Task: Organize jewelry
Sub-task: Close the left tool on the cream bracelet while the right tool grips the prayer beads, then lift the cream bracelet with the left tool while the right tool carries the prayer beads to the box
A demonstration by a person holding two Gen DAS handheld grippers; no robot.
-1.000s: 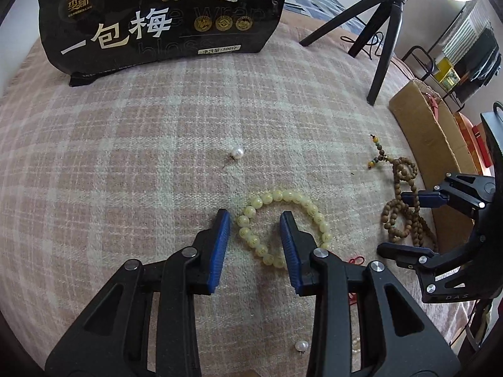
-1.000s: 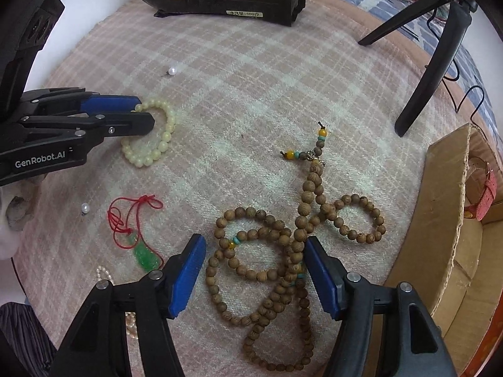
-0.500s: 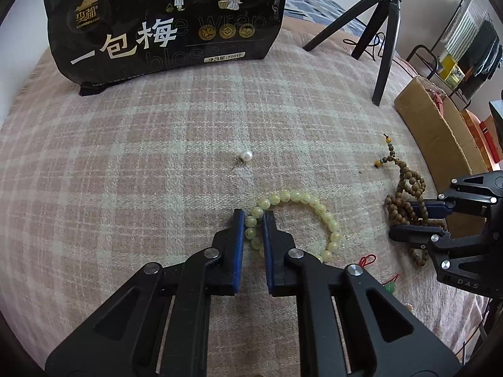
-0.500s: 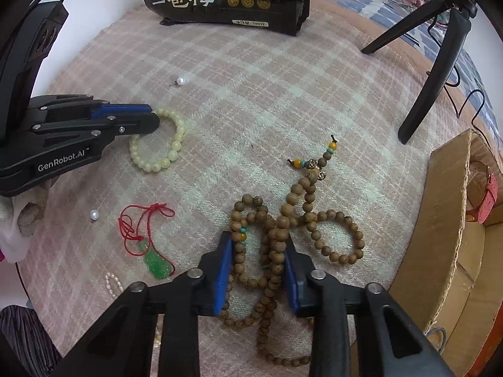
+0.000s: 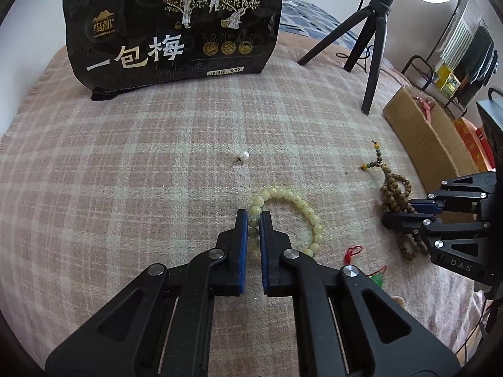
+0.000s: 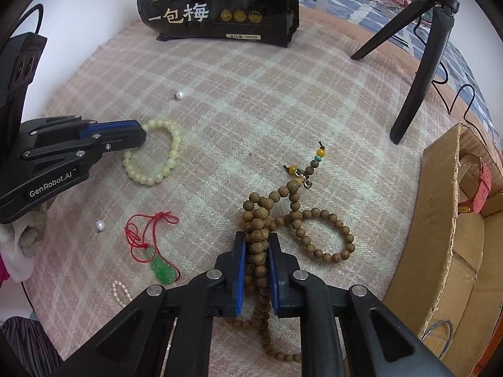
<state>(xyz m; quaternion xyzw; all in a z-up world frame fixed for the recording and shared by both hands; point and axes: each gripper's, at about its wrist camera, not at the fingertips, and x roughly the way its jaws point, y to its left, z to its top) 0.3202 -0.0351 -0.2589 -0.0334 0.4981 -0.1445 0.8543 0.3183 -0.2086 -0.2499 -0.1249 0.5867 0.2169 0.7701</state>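
While the left hand-held gripper (image 5: 254, 220) pinches the pale yellow bead bracelet (image 5: 295, 202) at frame centre, the right hand-held gripper (image 6: 257, 245), clamping the long brown wooden bead strand (image 6: 284, 207), sits nearer the open cardboard box (image 6: 440, 220) at right.

I count two loose pearls (image 6: 179, 95), one ahead of my left gripper (image 5: 254, 220), one (image 6: 100, 225) behind it. One pale bead bracelet (image 6: 163, 154), one wooden bead string (image 6: 327, 235), one jade pendant (image 6: 162, 268), one small pearl strand (image 6: 121, 292), one cardboard box (image 6: 440, 220), one black bag (image 6: 220, 6), one tripod (image 6: 421, 72).
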